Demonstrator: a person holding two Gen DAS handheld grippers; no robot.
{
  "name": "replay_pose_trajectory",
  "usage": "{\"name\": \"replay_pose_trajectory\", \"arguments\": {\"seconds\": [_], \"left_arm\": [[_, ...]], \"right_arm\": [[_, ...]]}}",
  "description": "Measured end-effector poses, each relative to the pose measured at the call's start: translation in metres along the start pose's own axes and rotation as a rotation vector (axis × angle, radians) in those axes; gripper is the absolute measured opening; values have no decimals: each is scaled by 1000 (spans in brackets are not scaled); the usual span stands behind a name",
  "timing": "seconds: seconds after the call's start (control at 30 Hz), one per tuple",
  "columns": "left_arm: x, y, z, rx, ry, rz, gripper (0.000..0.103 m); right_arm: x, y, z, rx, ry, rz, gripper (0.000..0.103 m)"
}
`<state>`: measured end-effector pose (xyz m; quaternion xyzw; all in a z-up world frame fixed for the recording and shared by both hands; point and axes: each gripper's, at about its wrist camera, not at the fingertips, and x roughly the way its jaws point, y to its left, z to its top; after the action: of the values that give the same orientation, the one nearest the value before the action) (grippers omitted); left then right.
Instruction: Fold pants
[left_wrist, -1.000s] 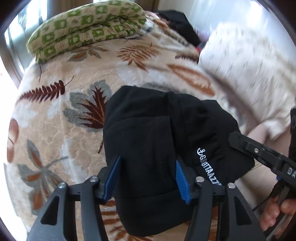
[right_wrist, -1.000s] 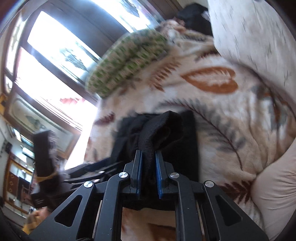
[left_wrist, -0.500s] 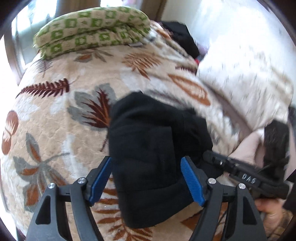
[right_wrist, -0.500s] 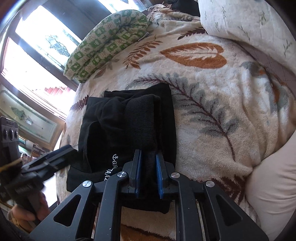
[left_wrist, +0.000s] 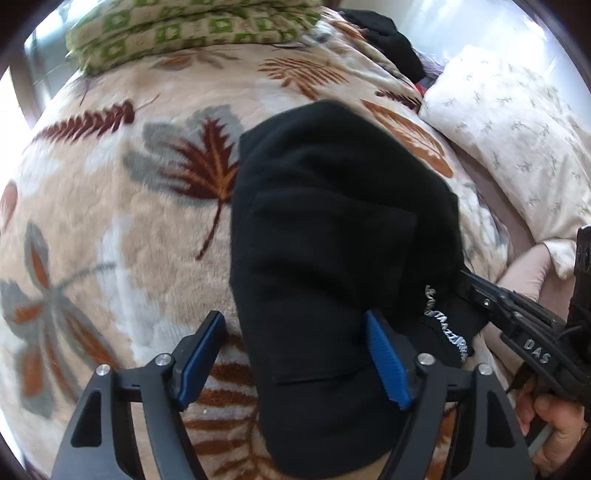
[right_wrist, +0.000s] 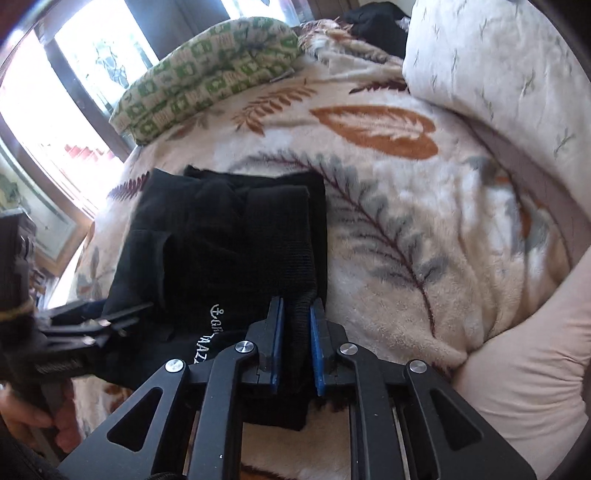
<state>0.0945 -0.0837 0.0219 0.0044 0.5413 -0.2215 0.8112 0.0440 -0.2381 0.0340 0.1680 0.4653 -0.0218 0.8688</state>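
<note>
Nearest the right wrist camera, the right hand-held gripper (right_wrist: 296, 345) is clamped on a ribbed edge of the black pants (right_wrist: 229, 251), its blue pads pressed against the cloth from both sides. In the left wrist view, the left hand-held gripper (left_wrist: 295, 354) has its fingers spread wide on either side of the near end of the pants (left_wrist: 332, 240), gripping nothing.

The pants lie on the leaf-patterned blanket (left_wrist: 110, 221) of the bed as a compact, layered bundle, so the folding looks close to finished. What seems left is to lay down the pinched edge, let go, and perhaps flatten the stack, which is a little lumpy.

White embroidered lettering with a small anchor sign (right_wrist: 218, 312) runs along the cloth; only "TAZZ" or thereabouts can be made out. The right tool's body reads "DAS" (left_wrist: 537, 352).

Farther off lie a green checked cushion (right_wrist: 207, 81) and a pale pillow (right_wrist: 498, 66).
</note>
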Motion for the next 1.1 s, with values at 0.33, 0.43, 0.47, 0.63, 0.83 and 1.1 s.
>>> {"name": "replay_pose_trajectory", "arguments": {"seconds": [0.33, 0.43, 0.47, 0.63, 0.83, 1.1], "left_arm": [[-53, 6, 28, 9, -95, -70, 80], [-57, 8, 46, -1, -111, -67, 80], [-54, 8, 52, 2, -105, -50, 80], [-27, 5, 67, 12, -59, -10, 80], [-5, 7, 60, 6, -7, 17, 80], [-5, 7, 59, -21, -20, 14, 82]], "right_arm": [[-34, -39, 41, 221, -57, 201, 46], [-19, -52, 54, 307, -45, 293, 46], [-11, -55, 57, 329, -34, 320, 46], [20, -66, 62, 447, 10, 457, 30], [42, -63, 58, 468, 62, 527, 21], [-9, -16, 75, 176, -135, 216, 9]]}}
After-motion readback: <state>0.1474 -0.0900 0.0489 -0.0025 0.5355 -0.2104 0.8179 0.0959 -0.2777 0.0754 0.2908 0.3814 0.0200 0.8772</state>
